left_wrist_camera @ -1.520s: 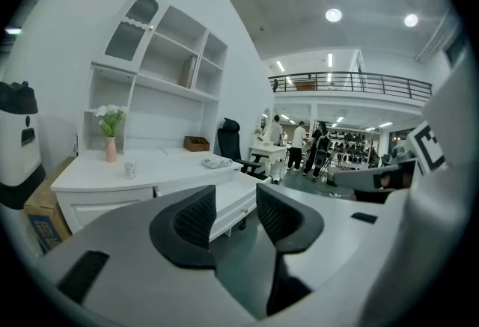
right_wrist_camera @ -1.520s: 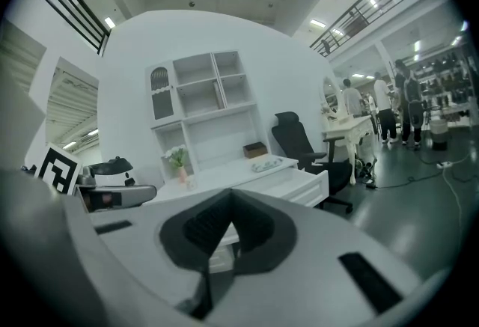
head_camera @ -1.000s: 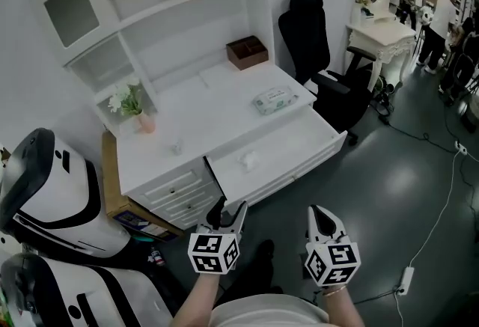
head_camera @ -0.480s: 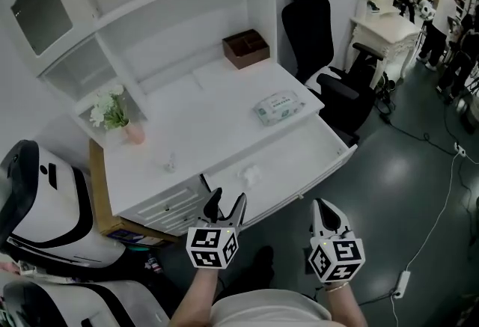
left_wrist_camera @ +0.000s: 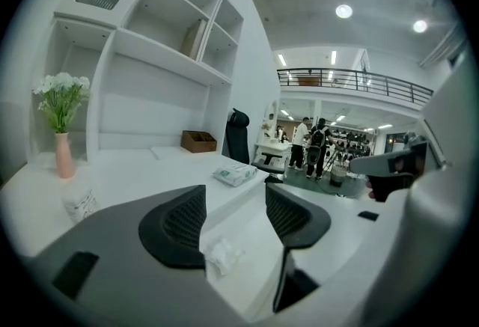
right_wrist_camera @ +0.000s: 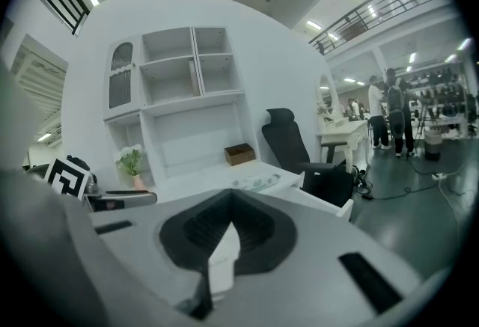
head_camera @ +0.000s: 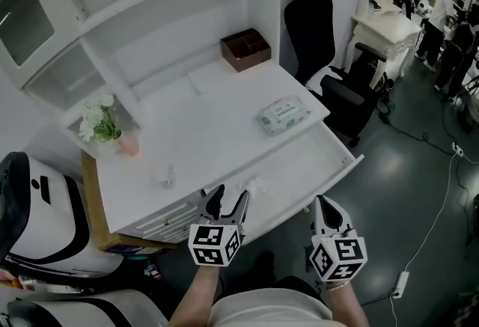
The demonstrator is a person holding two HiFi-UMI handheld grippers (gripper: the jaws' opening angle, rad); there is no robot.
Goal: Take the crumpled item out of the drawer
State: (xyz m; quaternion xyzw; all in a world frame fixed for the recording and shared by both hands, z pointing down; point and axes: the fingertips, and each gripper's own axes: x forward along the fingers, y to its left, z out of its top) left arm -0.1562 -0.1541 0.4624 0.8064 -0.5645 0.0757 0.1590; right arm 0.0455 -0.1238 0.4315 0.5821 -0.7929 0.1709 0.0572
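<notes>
A small crumpled white paper (head_camera: 254, 185) lies in the open white drawer (head_camera: 329, 162) of the desk, near the drawer's left end. In the left gripper view the crumpled paper (left_wrist_camera: 222, 254) shows low between the jaws, a little beyond them. My left gripper (head_camera: 228, 200) is open and empty, its tips just short of the paper at the drawer's front edge. My right gripper (head_camera: 327, 207) hangs over the floor in front of the drawer, further right. In the right gripper view the right gripper (right_wrist_camera: 230, 227) has its pads together with nothing held.
On the white desk top (head_camera: 217, 120) lie a wet-wipes pack (head_camera: 283, 114), a brown box (head_camera: 245, 49), a pink vase of flowers (head_camera: 105, 123) and a small pale object (head_camera: 166, 179). A black office chair (head_camera: 329, 56) stands right of the desk. White-and-black machines (head_camera: 37, 206) crowd the left.
Both grippers have come nearer the desk. The left gripper's tips have gone from well short of the drawer to its front edge, near the paper. Neither gripper's jaws have changed.
</notes>
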